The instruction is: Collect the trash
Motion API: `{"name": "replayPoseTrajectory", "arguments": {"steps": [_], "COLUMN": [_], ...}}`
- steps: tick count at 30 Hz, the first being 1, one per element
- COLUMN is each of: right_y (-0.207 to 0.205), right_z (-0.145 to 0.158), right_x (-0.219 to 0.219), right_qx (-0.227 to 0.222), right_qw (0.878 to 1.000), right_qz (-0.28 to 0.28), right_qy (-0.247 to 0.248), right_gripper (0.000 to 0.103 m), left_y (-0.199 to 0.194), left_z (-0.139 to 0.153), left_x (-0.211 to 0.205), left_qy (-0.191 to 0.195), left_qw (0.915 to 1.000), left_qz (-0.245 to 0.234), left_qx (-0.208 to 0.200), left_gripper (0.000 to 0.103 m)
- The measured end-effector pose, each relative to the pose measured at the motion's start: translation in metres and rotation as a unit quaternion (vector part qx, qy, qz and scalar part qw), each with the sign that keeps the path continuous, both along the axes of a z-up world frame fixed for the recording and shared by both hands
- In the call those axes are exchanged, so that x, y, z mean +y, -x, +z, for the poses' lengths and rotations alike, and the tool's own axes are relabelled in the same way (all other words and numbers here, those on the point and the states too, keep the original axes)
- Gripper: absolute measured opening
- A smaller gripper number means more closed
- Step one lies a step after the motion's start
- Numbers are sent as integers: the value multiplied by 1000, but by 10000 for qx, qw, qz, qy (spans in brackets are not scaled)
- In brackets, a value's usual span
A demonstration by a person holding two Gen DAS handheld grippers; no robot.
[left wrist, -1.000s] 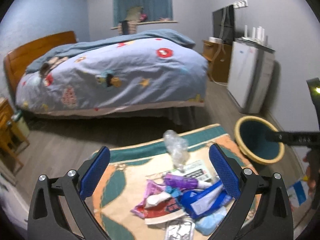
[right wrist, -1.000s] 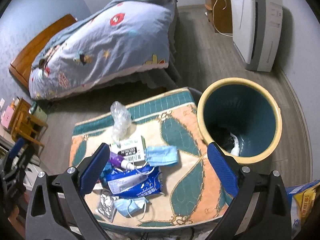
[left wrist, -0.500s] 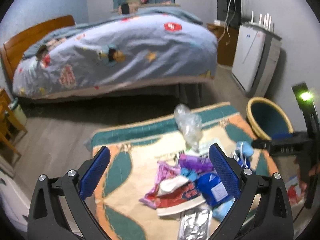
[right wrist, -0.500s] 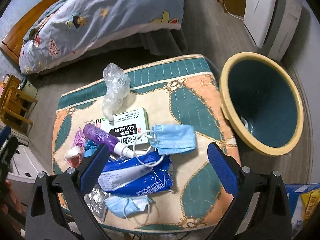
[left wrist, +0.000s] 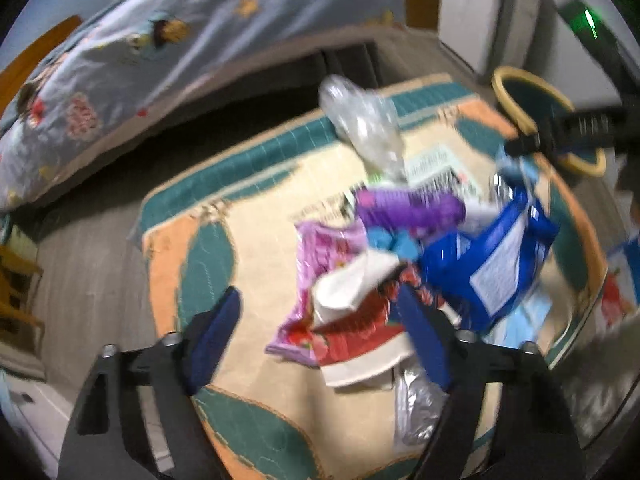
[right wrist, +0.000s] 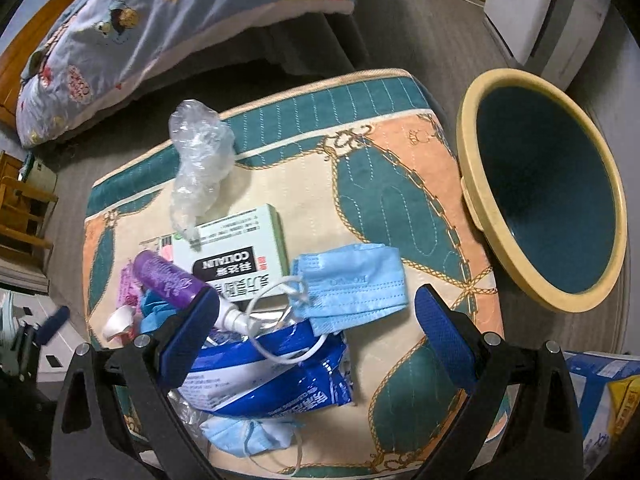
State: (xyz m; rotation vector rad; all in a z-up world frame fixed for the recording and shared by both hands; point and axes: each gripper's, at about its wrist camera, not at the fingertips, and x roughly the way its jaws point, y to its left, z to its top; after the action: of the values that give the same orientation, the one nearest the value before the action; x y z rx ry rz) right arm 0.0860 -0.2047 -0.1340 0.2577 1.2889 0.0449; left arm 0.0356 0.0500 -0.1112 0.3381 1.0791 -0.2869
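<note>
Both grippers hang over the litter pile on the patterned cushion, nothing gripped yet.

The left gripper [left wrist: 320, 322] has just been closing partway, jaws apart, with the pink-and-red snack wrapper [left wrist: 320, 300] lying between and just ahead of them; its long axis runs away from the gripper, roughly along the fingers, so a pinch across its narrow width looks likely (the view is blurred, so contact cannot be told). The right gripper [right wrist: 316, 332] stands wide apart above the blue face mask [right wrist: 352, 284] and the blue wipes pack [right wrist: 272, 376], the mask's long side lying across the gap. The purple bottle [right wrist: 168, 282] sits just by its left finger. The yellow-rimmed bin [right wrist: 548, 184] stands beside the cushion [right wrist: 400, 168], on the right gripper's side, so that hand seems nearer for the drop.
</note>
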Motion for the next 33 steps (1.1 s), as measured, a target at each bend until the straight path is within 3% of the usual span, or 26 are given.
{"name": "replayPoseTrajectory", "arguments": {"steps": [3, 7, 9, 12, 13, 14, 16, 19, 24, 27, 33], "right_y": [-4, -8, -9, -9, -9, -9, -8, -7, -4, -2, 8], "right_z": [-5, -10, -14, -22, -24, -26, -23, -14, -1, 9, 34], "right_x": [0, 5, 8, 11, 11, 10, 8, 4, -8, -16, -33], "right_qx": [72, 94, 145, 308, 362, 398, 340, 191, 11, -131, -492], "right_qw": [9999, 9995, 9990, 9979, 9977, 9976, 9978, 9982, 9992, 9991, 9973], "right_qz": [74, 282, 389, 532, 553, 556, 562, 564, 377, 220, 49], "right_qy": [21, 112, 167, 176, 131, 102, 61, 31, -125, -324, -550], "right_gripper": [96, 96, 89, 61, 44, 35, 25, 13, 7, 7, 6], "left_y": [-2, -5, -7, -8, -8, -9, -12, -14, -13, -12, -7], "left_z": [-14, -16, -17, -19, -19, -18, -17, -11, 4, 21, 49], "left_x": [-6, -11, -14, -17, -17, -16, -13, -6, 0, 4, 0], "left_qy": [-172, -130, -101, -151, -184, -144, -88, 46, 148, 335, 701], "left_qw": [9994, 9994, 9991, 9989, 9988, 9989, 9992, 9997, 9998, 9987, 9949], "left_qz": [-200, -279, -343, -381, -370, -345, -244, -53, 161, 326, 418], "left_qx": [218, 176, 206, 244, 247, 280, 287, 246, 33, -220, -599], "left_gripper": [61, 50, 40, 31, 29, 29, 22, 21, 20, 11, 10]}}
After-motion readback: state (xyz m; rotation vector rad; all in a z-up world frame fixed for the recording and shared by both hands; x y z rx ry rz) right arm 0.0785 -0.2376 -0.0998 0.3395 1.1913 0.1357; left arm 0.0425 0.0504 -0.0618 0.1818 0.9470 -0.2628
